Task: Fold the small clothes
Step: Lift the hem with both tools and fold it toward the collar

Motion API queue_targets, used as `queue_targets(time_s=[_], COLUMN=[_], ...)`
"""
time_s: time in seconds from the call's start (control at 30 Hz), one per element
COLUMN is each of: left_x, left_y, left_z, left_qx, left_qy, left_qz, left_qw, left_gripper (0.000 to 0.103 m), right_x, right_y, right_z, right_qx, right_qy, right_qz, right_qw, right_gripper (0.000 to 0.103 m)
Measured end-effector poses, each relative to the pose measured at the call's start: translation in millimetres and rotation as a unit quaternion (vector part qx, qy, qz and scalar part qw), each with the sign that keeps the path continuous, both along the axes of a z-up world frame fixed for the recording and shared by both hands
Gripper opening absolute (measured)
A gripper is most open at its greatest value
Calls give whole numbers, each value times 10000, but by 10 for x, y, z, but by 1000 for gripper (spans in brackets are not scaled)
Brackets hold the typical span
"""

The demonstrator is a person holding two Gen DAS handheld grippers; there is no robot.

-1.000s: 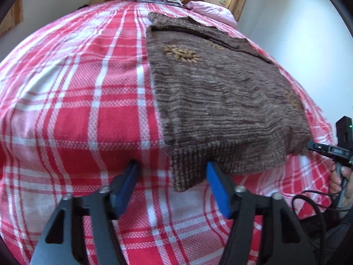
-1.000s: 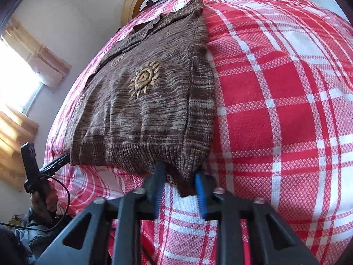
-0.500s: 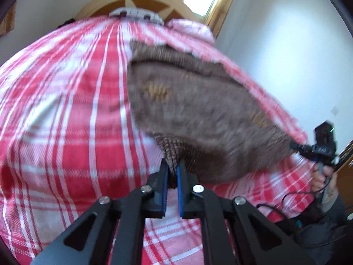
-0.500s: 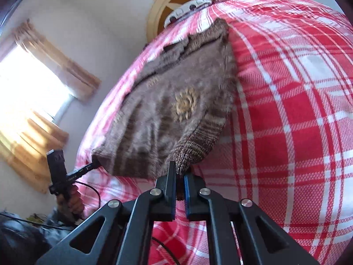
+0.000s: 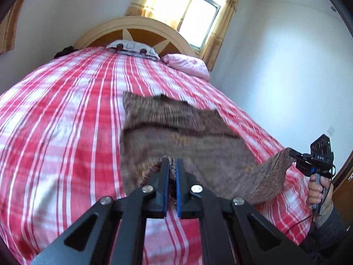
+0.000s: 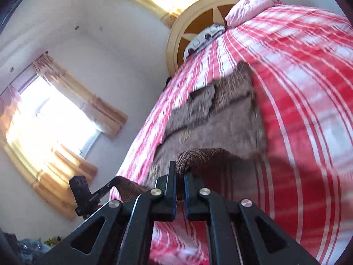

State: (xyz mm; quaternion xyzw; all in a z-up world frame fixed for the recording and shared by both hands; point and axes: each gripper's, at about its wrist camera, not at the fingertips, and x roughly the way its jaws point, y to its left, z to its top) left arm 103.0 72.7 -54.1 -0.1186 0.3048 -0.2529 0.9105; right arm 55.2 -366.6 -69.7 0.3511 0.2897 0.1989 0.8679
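- The brown ribbed knitted sweater [image 5: 183, 137] lies on the red-and-white checked bedspread [image 5: 61, 132], with its collar end towards the arched cream-and-brown wooden headboard [image 5: 134, 31] and its hem end nearest the cameras
- The left gripper [image 5: 172, 165] has its black jaws with blue pads pressed together on one hem corner of the sweater, and a ribbed fold of knit sticks up between the pads
- That corner hangs clear of the bedspread, while the sweater's middle sags down to it
- The right gripper [image 6: 180, 172] is likewise clamped narrow on the other hem corner, the knit bunched over its tips
- In the left wrist view the right gripper shows at the far hem corner, gripped by a person's hand [image 5: 317, 190] in a grey sleeve
- The upper half of the sweater rests flat on the bedspread, on the side nearer the pale pink pillow [image 5: 187, 65] than the headboard's centre
- A white-and-grey patterned pillow [image 5: 133, 47] sits against the headboard
- Two sunlit windows with yellow curtains [image 6: 72, 101] stand beside and behind the headboard
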Motion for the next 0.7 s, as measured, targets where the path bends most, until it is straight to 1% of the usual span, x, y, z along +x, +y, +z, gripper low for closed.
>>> queue_targets(time_s=[0.13,0.23,0.5,0.7], left_x=[382,638,1252,1688], left_y=[-25,-57,-195,-283], left_z=[152,209,280,392], left_qx=[-45,-63,-15,114], left_qy=[-84,-111,-139,-302], left_qz=[88,141,243,250], left_qw=[9999,9998,9996,9992], left_gripper=[5,5,5,5], right_x=[334,605,1217,1741], right_y=[-138,-247,-428,-519], right_z=[136,218,308,346], right_qx=[25,22,40,-51], right_qy=[-57,-72,-66,-22], right_qz=[-184,-301,-495,-505], right_qw=[9998,9995,9987,9987], right_gripper=[4,4,4,4])
